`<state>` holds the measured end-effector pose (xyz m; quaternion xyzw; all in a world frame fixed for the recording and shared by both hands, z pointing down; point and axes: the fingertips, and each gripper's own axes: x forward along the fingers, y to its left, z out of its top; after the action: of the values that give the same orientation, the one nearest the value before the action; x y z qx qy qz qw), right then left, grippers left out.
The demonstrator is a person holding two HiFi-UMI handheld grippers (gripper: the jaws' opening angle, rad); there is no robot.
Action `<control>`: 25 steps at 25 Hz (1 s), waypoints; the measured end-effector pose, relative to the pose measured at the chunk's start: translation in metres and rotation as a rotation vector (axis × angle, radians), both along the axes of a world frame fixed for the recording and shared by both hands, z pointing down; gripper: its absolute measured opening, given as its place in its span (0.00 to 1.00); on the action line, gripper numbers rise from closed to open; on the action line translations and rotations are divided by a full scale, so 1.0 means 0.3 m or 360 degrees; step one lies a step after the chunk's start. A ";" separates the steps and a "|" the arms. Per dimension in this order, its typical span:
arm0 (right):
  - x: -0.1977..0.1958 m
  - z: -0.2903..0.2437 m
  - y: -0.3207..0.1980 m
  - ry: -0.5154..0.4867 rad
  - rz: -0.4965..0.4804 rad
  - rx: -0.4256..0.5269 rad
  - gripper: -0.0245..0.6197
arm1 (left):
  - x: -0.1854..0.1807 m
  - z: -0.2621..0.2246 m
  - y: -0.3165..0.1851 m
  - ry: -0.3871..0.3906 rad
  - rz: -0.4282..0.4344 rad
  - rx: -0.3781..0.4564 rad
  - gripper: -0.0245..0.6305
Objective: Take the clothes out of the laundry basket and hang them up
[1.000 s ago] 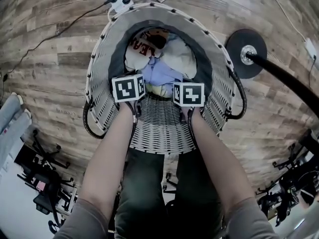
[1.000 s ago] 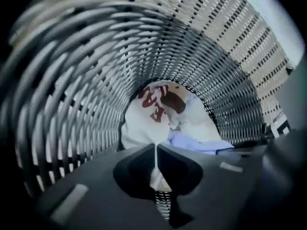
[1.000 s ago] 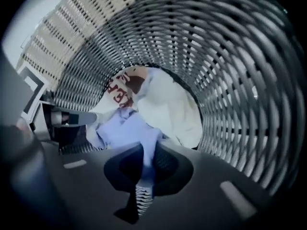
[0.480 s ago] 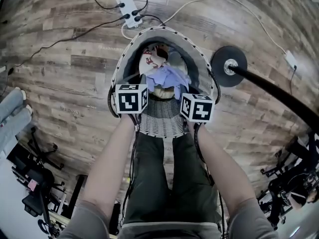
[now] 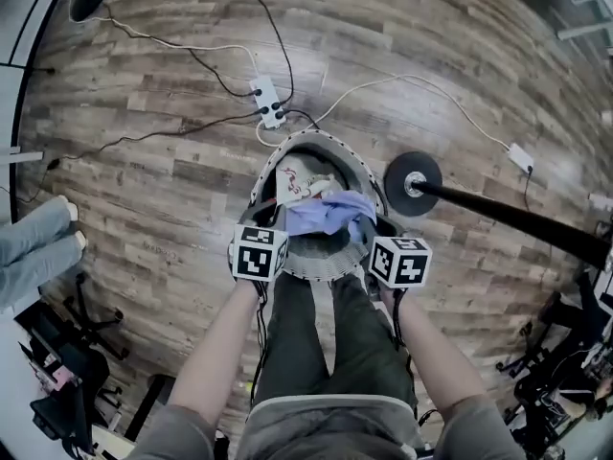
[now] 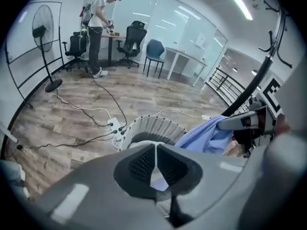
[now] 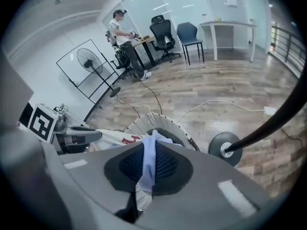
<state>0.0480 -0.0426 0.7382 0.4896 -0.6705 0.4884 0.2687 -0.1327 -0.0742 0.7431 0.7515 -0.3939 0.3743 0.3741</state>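
Gripping a fold of the lavender garment [image 5: 330, 214], the right gripper [image 7: 149, 164] has its jaws closed on the cloth, which runs up as a pale blue band between the two dark pads

Left gripper [image 6: 156, 164]: pads pressed together; a thin pale strip of the same cloth shows in the seam and just below it, so it reads as clamped on the garment's other edge

Head view: both grippers are held side by side over the near rim of the laundry basket [image 5: 318, 266], just ahead of the person's knees in green trousers [image 5: 330, 343]. The garment spans from one gripper to the other, and its bulk lies over the near half of the basket's opening

Deeper in the basket, toward the far wall: a white garment with red print [image 5: 302, 182], lying loose, touched by neither gripper

Floor: wood planks. Right of the basket, close by, is a round black stand base [image 5: 413, 183] with a dark pole [image 5: 508, 217] slanting away to the right. Beyond the basket's far rim is a white power strip [image 5: 269, 102] with cables trailing off

Far end of room: pedestal fan [image 6: 42, 32], blue chair [image 6: 154, 49] and a second person [image 6: 98, 18] standing at a desk
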 end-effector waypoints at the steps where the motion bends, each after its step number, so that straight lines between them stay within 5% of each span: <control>1: 0.013 -0.072 0.005 0.0007 -0.0019 0.0035 0.09 | 0.005 -0.064 0.005 0.0012 0.0025 0.0017 0.04; 10: 0.056 -0.690 -0.001 -0.0067 -0.0104 0.0350 0.09 | 0.003 -0.623 -0.048 0.0111 0.0128 0.0240 0.04; 16: 0.056 -1.062 0.021 0.0074 -0.0284 0.0653 0.09 | 0.022 -0.951 -0.052 0.0182 0.0191 0.0392 0.04; 25: 0.085 -1.364 0.082 0.0016 -0.0265 0.0845 0.09 | 0.060 -1.300 -0.037 0.0257 0.0243 0.0605 0.04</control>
<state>0.0736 -0.0179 0.3290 0.4885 -0.8116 0.2693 0.1736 -0.1147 -0.0853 0.3533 0.8637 -0.3680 0.2592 0.2266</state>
